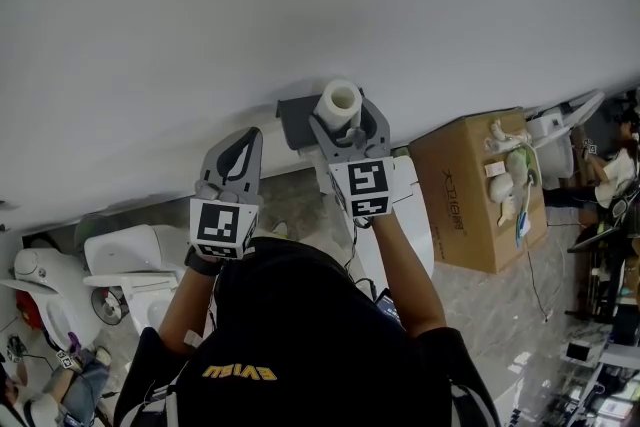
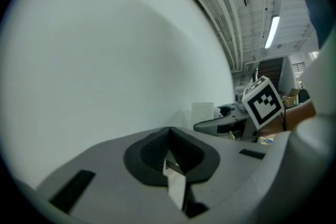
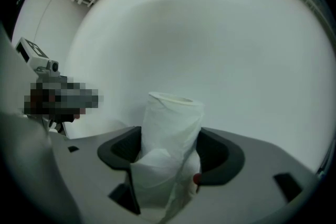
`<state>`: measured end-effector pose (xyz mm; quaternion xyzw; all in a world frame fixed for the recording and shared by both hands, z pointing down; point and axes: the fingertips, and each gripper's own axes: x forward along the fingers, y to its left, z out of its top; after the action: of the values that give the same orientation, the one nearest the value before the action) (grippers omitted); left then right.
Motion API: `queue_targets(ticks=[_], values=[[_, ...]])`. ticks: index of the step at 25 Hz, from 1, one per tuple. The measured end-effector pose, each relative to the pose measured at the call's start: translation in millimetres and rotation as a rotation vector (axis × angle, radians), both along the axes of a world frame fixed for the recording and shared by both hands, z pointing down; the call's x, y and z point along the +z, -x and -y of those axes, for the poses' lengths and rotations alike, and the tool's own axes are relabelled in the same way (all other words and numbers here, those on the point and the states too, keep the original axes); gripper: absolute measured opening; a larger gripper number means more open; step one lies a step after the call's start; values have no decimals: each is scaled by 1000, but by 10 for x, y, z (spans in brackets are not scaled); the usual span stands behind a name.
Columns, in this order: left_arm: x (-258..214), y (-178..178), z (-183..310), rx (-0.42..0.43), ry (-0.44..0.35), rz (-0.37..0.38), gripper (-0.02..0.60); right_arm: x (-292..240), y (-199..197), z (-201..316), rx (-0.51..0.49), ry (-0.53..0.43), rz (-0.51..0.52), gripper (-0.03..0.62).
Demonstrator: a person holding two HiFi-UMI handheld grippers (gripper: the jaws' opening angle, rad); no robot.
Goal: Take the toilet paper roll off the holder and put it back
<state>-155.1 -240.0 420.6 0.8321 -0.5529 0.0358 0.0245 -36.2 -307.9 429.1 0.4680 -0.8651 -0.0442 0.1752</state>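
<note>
A white toilet paper roll (image 1: 340, 102) stands upright between the jaws of my right gripper (image 1: 346, 127), which is shut on it close to the white wall. The dark grey holder (image 1: 295, 119) sits on the wall just left of the roll. In the right gripper view the roll (image 3: 170, 118) fills the gap of the right gripper (image 3: 171, 153), with a loose sheet hanging down its front. My left gripper (image 1: 238, 147) is to the left of the holder, shut and empty. In its own view the left gripper (image 2: 169, 136) has its pads together, and the roll (image 2: 202, 113) shows at the right.
The plain white wall (image 1: 300, 5) fills the space ahead of both grippers. A cardboard box (image 1: 478, 190) with items on top stands at the right. White toilets (image 1: 130, 260) stand on the floor at the lower left.
</note>
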Motion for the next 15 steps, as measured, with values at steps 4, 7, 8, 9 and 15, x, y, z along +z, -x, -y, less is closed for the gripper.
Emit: queue_targets(ticks=[4,7,8,9,15], values=[[-22,-75,-33,16,-3,-1,8,-10,-51,-33,8,-8,-6,355],[-14,-99,-42,19,-1,0,8,-28,-96,-44,13,-5,10,356],[-7,-94,-48,19,1,3,8,-39,-106,-54,15,-4,16,356],[-8,-91,-58,20,2,5,8,-49,-113,-71,17,-3,21,354],[-31,-163,-85,32,1,4,8,-94,-201,-148,25,-3,34,344]])
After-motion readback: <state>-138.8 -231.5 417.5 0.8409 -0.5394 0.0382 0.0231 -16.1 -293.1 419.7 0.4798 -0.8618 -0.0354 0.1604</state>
